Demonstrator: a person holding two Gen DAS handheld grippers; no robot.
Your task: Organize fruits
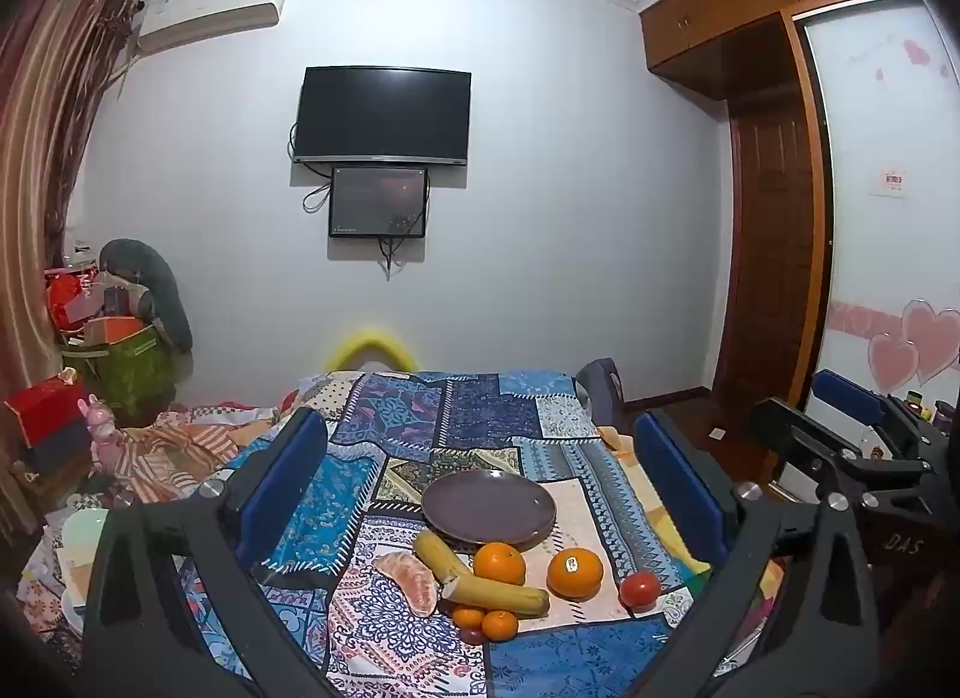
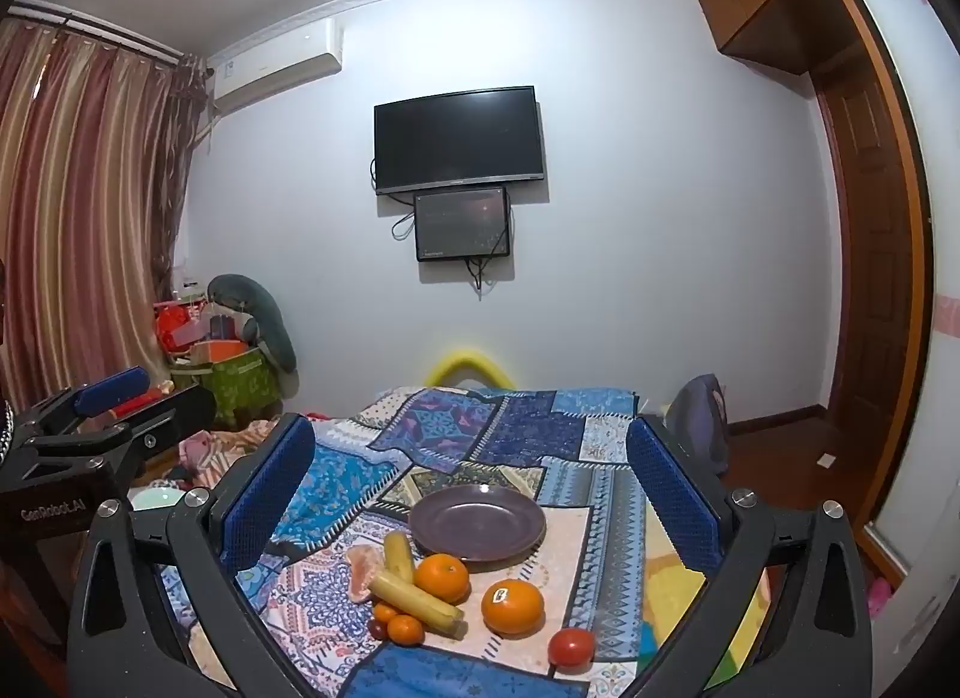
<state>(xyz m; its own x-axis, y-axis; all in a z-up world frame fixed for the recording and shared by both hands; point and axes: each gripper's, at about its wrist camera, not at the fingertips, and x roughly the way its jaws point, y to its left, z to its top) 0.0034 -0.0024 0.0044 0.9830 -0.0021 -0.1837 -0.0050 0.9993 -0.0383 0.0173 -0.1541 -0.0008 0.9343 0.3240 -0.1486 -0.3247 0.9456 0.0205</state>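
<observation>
Both grippers hover above a bed, jaws spread wide and holding nothing. The left gripper (image 1: pixel 480 494) frames the fruit from its own camera; the right gripper (image 2: pixel 474 494) does the same, and each shows at the edge of the other's view.

Nothing looks sorted yet. The dark plate (image 1: pixel 489 509) at frame center is bare. Just below it on the patchwork quilt (image 1: pixel 420 416) lie two bananas (image 1: pixel 474 578), a peeled citrus piece (image 1: pixel 411 581) to their left, an orange (image 1: pixel 499 563) touching the plate's near rim, a larger stickered orange (image 1: pixel 575 572) to the right, a tomato (image 1: pixel 639 588) further right, and two small tangerines (image 1: pixel 486 621) at the bottom. Every piece probably remains to be moved.

Nothing blocks the reach. Beyond, a television (image 1: pixel 381 116) hangs on the wall, curtains (image 2: pixel 78 206) at left, wardrobe (image 1: pixel 762 188) at right.
</observation>
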